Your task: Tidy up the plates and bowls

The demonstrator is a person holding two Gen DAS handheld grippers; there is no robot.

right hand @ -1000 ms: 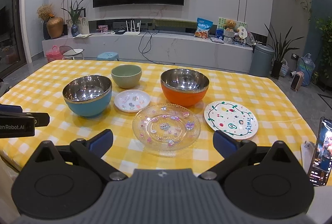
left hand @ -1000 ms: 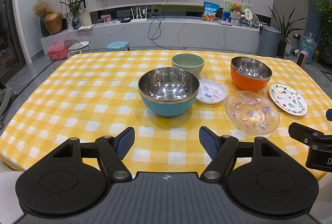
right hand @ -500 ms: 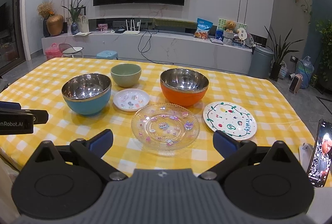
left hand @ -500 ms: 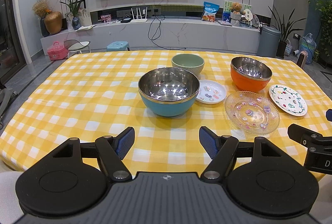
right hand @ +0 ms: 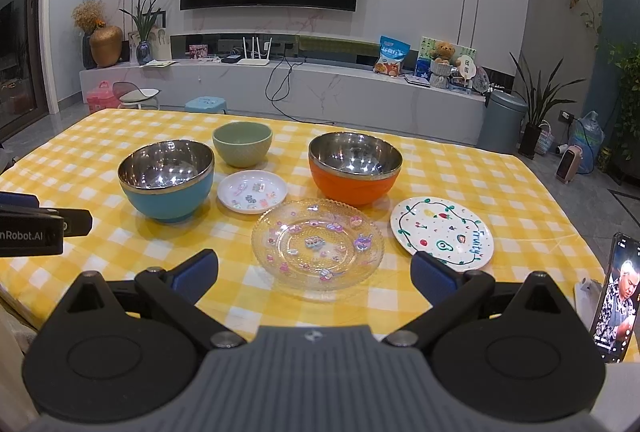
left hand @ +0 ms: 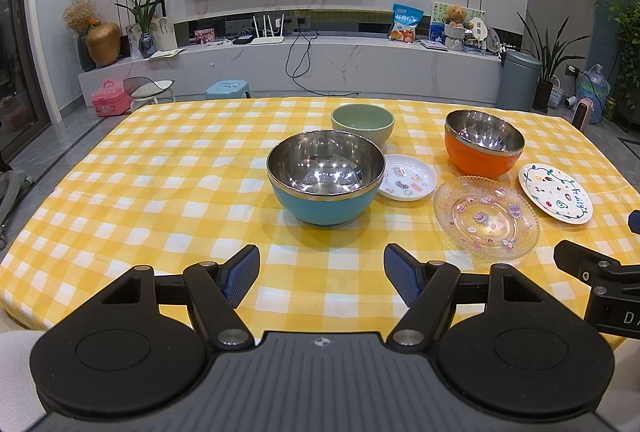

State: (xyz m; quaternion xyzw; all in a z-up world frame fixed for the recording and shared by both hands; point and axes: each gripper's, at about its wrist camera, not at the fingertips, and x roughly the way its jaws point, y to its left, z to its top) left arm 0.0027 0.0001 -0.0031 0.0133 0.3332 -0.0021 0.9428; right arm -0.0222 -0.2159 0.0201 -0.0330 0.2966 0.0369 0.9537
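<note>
On the yellow checked table (left hand: pixel 160 191) stand a blue steel-lined bowl (left hand: pixel 325 177) (right hand: pixel 166 179), a small green bowl (left hand: pixel 362 121) (right hand: pixel 242 143) behind it, and an orange steel-lined bowl (left hand: pixel 483 143) (right hand: pixel 354 165). A small white sticker plate (left hand: pixel 407 182) (right hand: pixel 253 190), a clear glass plate (left hand: pixel 486 216) (right hand: pixel 317 244) and a white painted plate (left hand: pixel 555 191) (right hand: pixel 442 232) lie flat. My left gripper (left hand: pixel 322 274) is open and empty, short of the blue bowl. My right gripper (right hand: pixel 314 272) is open and empty, just short of the glass plate.
A phone (right hand: pixel 614 296) stands propped at the table's right front corner. The right gripper's body shows at the right edge of the left wrist view (left hand: pixel 600 276). A TV wall and low cabinet (left hand: pixel 320 63) stand beyond the table.
The right gripper has risen slightly and eased forward, so the dishes sit a little lower in its view. The left gripper has barely moved. Both stay open.
</note>
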